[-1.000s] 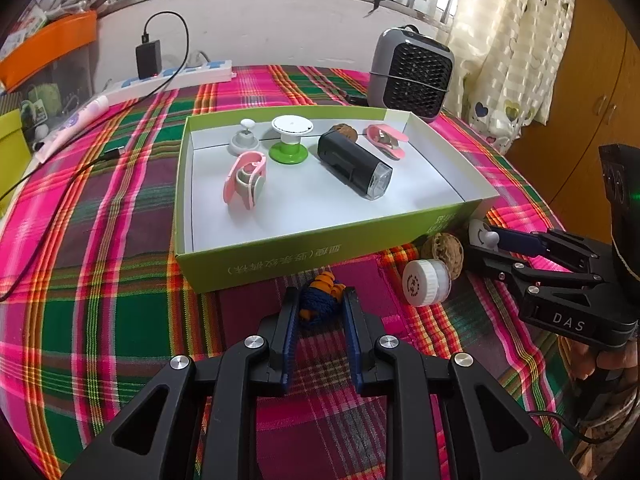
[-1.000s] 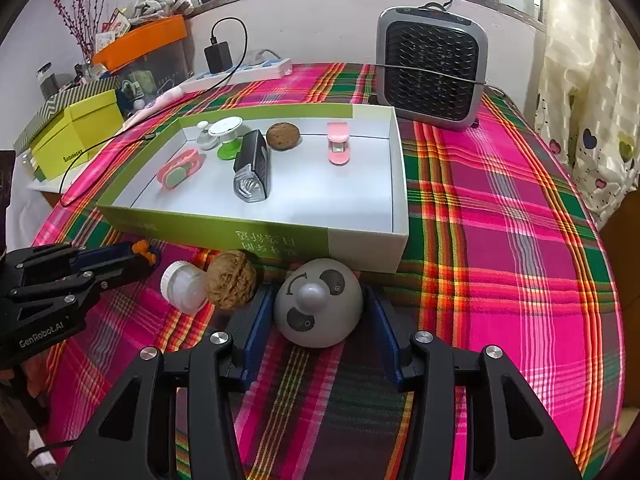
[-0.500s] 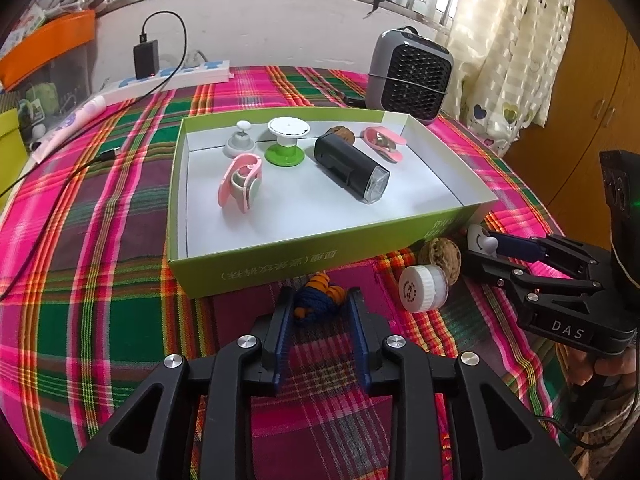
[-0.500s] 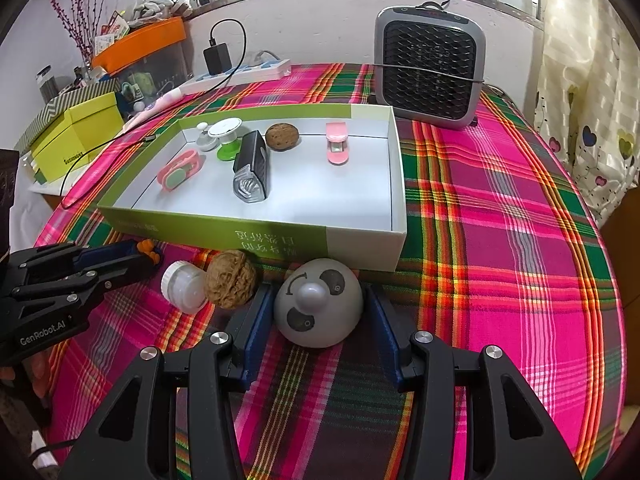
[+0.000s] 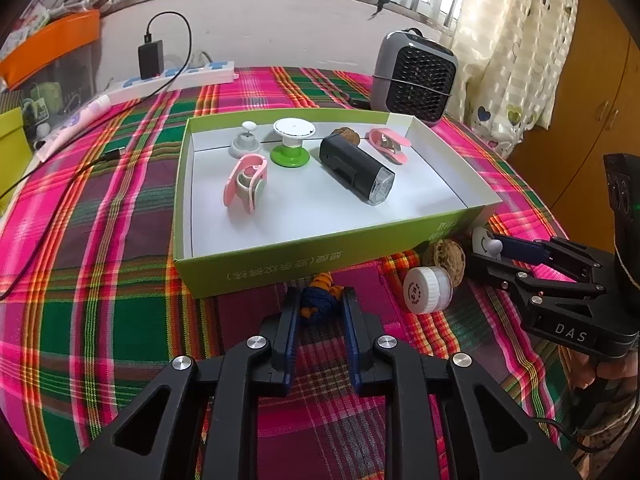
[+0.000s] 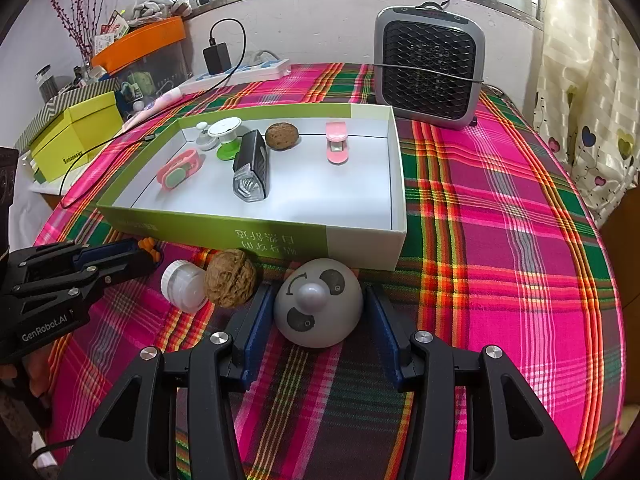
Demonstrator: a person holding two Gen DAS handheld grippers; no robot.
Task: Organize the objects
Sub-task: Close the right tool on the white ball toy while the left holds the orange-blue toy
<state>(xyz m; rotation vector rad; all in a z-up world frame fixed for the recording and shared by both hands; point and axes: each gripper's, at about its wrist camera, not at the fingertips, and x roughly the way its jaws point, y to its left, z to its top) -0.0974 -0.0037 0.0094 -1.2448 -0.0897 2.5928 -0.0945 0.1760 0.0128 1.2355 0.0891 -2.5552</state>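
Note:
A green box [image 5: 280, 268] [image 6: 280, 240] holds a black lamp [image 5: 356, 172], a pink clip [image 5: 246, 184], a green-and-white stand [image 5: 292, 144], a walnut and other small items. My left gripper [image 5: 320, 300] is shut on a blue-and-orange knitted toy [image 5: 318, 300] just in front of the box. My right gripper [image 6: 318, 304] is closed around a grey dome toy [image 6: 320, 308] on the cloth, its fingers [image 6: 256, 320] touching both sides. A walnut [image 6: 232, 284] and a white cap [image 6: 184, 286] lie between the grippers.
A grey heater [image 6: 428, 68] stands behind the box. A power strip [image 5: 180, 76] with a charger and cable lies at the back left. A yellow box [image 6: 76, 136] sits at the far left. The table has a plaid cloth [image 6: 500, 240].
My left gripper has pulled back slightly and risen with the knitted toy; the box looks farther away. The right gripper stays put around the dome toy.

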